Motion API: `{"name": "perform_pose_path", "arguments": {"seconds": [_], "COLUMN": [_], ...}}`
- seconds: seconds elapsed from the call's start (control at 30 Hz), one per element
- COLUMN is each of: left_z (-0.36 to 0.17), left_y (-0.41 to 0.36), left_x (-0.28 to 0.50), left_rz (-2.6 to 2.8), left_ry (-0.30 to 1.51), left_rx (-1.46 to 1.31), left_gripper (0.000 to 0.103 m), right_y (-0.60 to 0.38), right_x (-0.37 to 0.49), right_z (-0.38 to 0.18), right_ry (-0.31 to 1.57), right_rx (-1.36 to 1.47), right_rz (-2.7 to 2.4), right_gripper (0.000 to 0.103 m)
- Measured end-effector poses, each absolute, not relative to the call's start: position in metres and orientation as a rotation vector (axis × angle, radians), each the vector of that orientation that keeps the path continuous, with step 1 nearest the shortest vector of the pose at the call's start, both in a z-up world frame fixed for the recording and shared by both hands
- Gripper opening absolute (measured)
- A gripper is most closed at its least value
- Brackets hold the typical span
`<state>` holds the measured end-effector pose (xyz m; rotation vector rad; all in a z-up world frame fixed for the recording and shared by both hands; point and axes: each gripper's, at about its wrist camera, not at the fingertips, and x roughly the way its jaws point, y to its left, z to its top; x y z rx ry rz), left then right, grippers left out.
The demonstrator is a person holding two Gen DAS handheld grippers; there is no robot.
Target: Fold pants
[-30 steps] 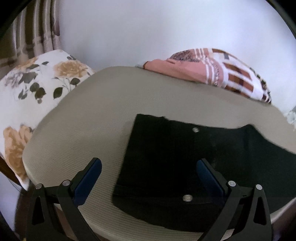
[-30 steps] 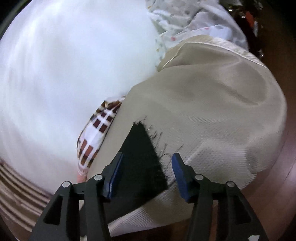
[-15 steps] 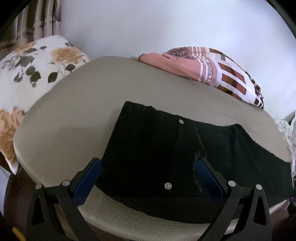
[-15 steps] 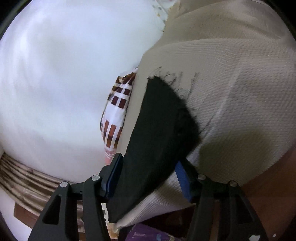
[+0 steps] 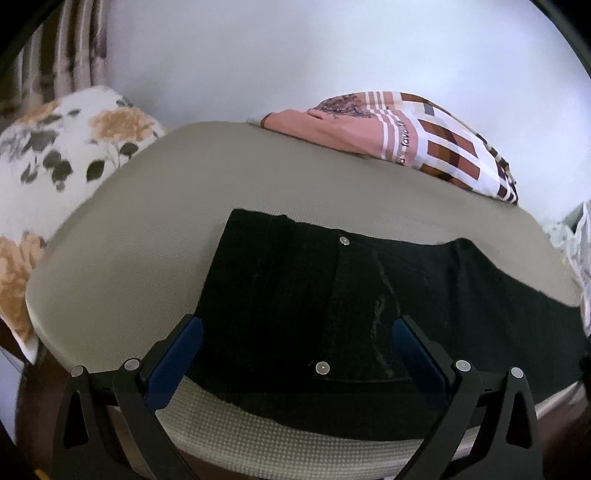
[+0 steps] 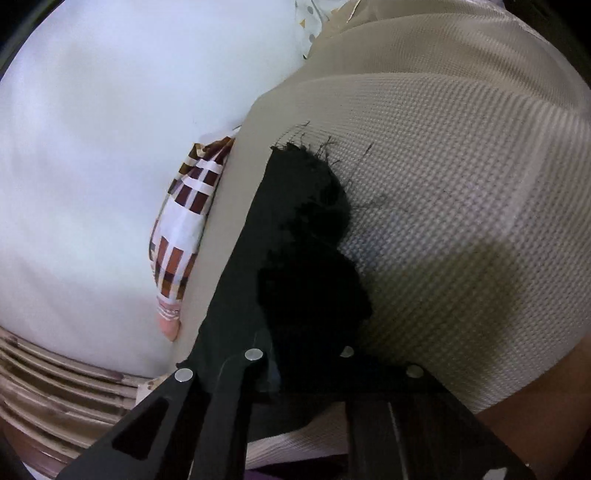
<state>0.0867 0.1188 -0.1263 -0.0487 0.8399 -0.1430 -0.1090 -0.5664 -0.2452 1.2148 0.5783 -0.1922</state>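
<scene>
Fingers of the right gripper (image 6: 306, 350) have just been closing & are now clamped on the frayed leg end of the black pants (image 6: 306, 229); cloth bunched up btwn them, pads hidden by it. Left gripper (image 5: 295, 343) fingers (image 5: 173, 354) stand wide apart, hovering over the waist end of the pants (image 5: 332, 302), not pinching anything; can't tell if the tips touch the cloth.

Pants lie flat across a beige textured mattress (image 5: 147, 240), near its front edge.

Left wrist view only: waist part w/ two metal buttons (image 5: 344, 240), faint pale scuff marks on the cloth, a floral pillow (image 5: 55, 166) at the left edge of the mattress, and the whole pink & brown checked cloth (image 5: 406, 140) at the far side by the white wall (image 5: 295, 55).

Right wrist view only: frayed threads at the leg hem spread over the mattress (image 6: 443, 184), waffle weave close up, striped curtain (image 6: 55, 387) low left, a bit of dotted fabric (image 6: 314, 22) at top. Checked cloth (image 6: 181, 236) shows here just as a strip btwn mattress & wall
</scene>
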Motion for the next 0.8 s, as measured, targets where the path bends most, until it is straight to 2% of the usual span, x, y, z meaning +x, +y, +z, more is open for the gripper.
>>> {"name": "perform_pose_path", "arguments": {"seconds": [0.13, 0.4, 0.6, 0.8], "left_z": [-0.123, -0.123, -0.128, -0.129], "left_y": [0.113, 0.107, 0.108, 0.11], "left_x": [0.083, 0.081, 0.084, 0.086], "left_rz": [-0.136, -0.111, -0.1, -0.083], "left_ry": [0.807, 0.774, 0.797, 0.809], "left_rx": [0.017, 0.135, 0.156, 0.157], "left_gripper": [0.102, 0.102, 0.102, 0.102], "right_y": [-0.571, -0.569, -0.563, -0.563], "right_x": [-0.118, -0.121, -0.107, -0.105], "right_z": [-0.252, -0.251, -0.234, -0.232], "right_ry": [0.566, 0.566, 0.645, 0.649], "right_rx": [1.258, 1.273, 1.158, 1.166], "right_rz": [-0.176, -0.193, -0.248, -0.268], "right_gripper": [0.006, 0.006, 0.009, 0.01]}}
